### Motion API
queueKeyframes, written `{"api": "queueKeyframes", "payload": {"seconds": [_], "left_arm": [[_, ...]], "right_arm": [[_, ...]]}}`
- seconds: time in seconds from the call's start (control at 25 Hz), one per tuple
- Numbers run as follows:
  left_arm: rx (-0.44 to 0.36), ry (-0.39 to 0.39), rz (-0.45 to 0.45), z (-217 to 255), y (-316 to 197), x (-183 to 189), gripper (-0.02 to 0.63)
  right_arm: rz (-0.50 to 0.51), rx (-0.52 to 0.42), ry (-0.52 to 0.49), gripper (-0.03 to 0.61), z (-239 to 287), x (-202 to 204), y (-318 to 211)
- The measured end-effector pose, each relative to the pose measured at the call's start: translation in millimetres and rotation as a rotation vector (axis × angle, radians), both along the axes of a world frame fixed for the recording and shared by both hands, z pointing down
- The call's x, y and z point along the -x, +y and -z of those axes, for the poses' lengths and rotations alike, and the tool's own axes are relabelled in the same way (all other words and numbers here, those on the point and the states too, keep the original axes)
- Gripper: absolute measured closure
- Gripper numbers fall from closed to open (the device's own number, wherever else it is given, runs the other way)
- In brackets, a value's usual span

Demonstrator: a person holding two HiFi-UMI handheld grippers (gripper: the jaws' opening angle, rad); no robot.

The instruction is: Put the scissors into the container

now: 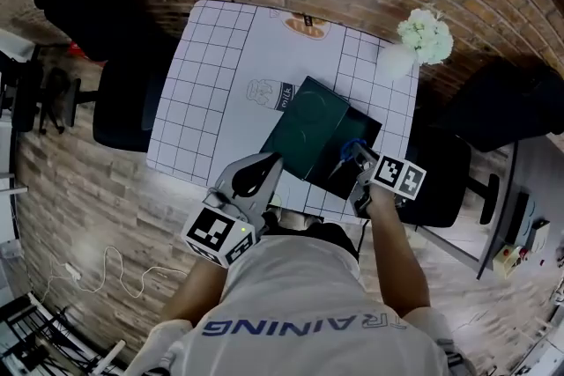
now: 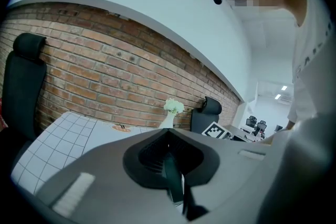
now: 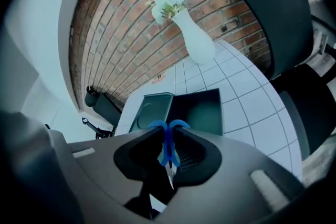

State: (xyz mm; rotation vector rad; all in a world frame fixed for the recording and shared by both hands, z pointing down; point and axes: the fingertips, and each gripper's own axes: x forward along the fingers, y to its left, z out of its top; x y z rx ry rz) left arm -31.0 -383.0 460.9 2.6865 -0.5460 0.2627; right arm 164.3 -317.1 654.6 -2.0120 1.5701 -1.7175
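Observation:
The blue-handled scissors (image 3: 168, 140) are clamped between my right gripper's (image 3: 169, 150) jaws, handle loops pointing away and blades back toward the camera. In the head view the scissors (image 1: 350, 150) and right gripper (image 1: 357, 161) hang over the near edge of the dark green container (image 1: 359, 135). Its open tray (image 3: 198, 111) lies just ahead of the jaws, with the lid (image 3: 151, 111) folded out to the left. My left gripper (image 1: 257, 179) hovers at the table's front edge, left of the lid (image 1: 308, 126). Its jaws (image 2: 173, 178) are shut with nothing between them.
A white vase of white flowers (image 1: 421, 38) stands at the table's far right corner. The white grid tablecloth (image 1: 207, 92) has printed pictures on it. Black office chairs stand to the left (image 1: 123, 97) and right (image 1: 449, 180). A brick wall runs behind.

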Motion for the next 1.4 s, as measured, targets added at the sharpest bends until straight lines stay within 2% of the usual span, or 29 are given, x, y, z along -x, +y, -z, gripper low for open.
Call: {"api": "queueKeyframes", "payload": {"seconds": [0.2,0.44,0.8,0.96,1.28,1.4], "left_arm": [[0.005,0.003,0.01,-1.7,-9.5,9.8,0.615],[-0.003,0.002,0.007,-2.2,-17.1,15.5,0.615],[0.0,-0.01,0.037,-6.3,-24.2,29.3,0.615],[-0.008,0.0,0.039,-2.6,-26.6,24.9,0.615],[-0.072,0.047,-0.013,24.2,-23.8,-7.9,0.615],[-0.088,0.051,-0.029,32.8,-20.6,-22.2,0.615]], "right_arm": [[0.0,0.124,0.0,0.486,-30.8,-1.5,-11.3],[0.017,0.278,0.053,0.485,-56.1,-9.4,-18.2],[0.014,0.298,0.05,0.48,-63.7,-10.3,-24.1],[0.032,0.238,0.068,0.417,-50.4,-12.9,-26.4],[0.021,-0.037,0.184,0.451,55.0,-32.6,-16.3],[0.027,-0.135,0.251,0.486,99.2,-38.3,-8.2]]}}
